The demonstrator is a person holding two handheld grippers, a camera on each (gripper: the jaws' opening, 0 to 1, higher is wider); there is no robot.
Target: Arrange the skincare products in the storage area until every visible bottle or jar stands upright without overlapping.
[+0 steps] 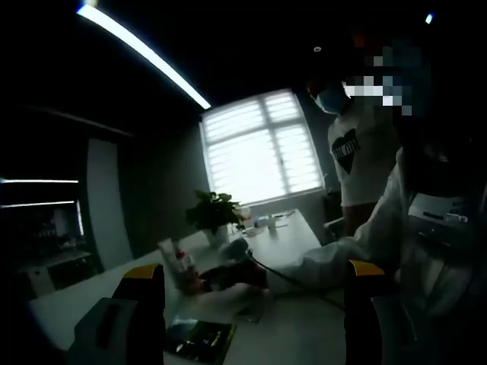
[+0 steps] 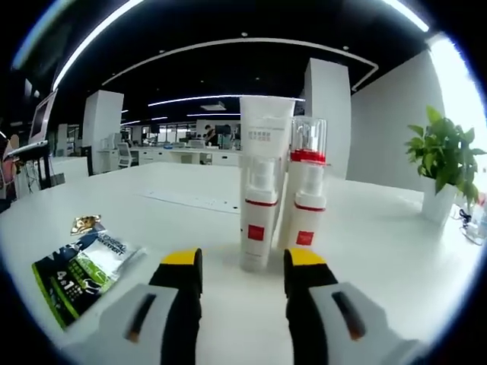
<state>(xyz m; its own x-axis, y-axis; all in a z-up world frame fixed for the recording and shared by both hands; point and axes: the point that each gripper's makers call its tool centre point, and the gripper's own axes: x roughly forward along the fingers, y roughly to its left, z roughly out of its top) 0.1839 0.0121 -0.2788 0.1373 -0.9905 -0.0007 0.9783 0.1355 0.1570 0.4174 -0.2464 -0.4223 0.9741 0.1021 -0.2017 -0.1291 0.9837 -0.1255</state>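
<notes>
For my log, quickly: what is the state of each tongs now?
Left tongs: open, holding nothing.
Right tongs: open, holding nothing, just before the bottles.

The right gripper, seen in the right gripper view, has two black jaws capped with yellow tips, rising from a pale grey housing. Each side of the housing carries a dark slot with a small orange mark inside.

In the dim left gripper view, the left gripper shows the same build: dark jaws with yellow caps at about 7 and 5 o'clock, and a grey body with a dark slot at the lower left.

Toward 3 o'clock in that view, a white sleeve shows, loose and creased, with a thin dark cable running along it.
</notes>
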